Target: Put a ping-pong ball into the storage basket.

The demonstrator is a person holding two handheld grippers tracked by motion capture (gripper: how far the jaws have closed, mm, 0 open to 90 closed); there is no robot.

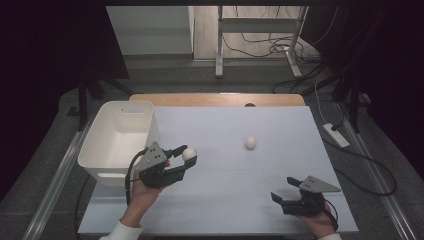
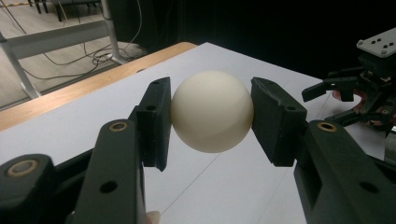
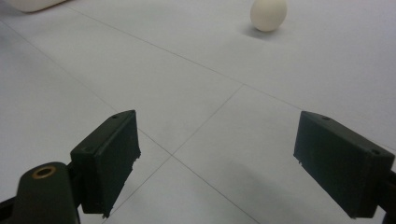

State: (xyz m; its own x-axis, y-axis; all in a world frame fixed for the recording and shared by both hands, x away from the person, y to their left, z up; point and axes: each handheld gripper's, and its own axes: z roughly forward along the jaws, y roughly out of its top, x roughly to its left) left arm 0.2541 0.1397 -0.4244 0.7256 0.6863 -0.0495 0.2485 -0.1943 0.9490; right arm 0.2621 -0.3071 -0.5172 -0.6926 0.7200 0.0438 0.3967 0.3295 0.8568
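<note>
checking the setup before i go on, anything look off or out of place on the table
Nothing stands out. The left gripper holds one white ball cleanly, another ball sits alone on the table, and the white bin stands upright.

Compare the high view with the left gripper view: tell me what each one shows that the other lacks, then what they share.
High view alone: the white bin at the table's left, the second white ball lying loose on the white table, and the person's hands with sleeve cuffs.

Left gripper view alone: a close look at the contact, with both black pads pressed against opposite sides of the held ball.

Both: the left gripper shut on that ball, the right gripper with its jaws apart, the table's wooden far edge, and the cables on the floor beyond.
</note>
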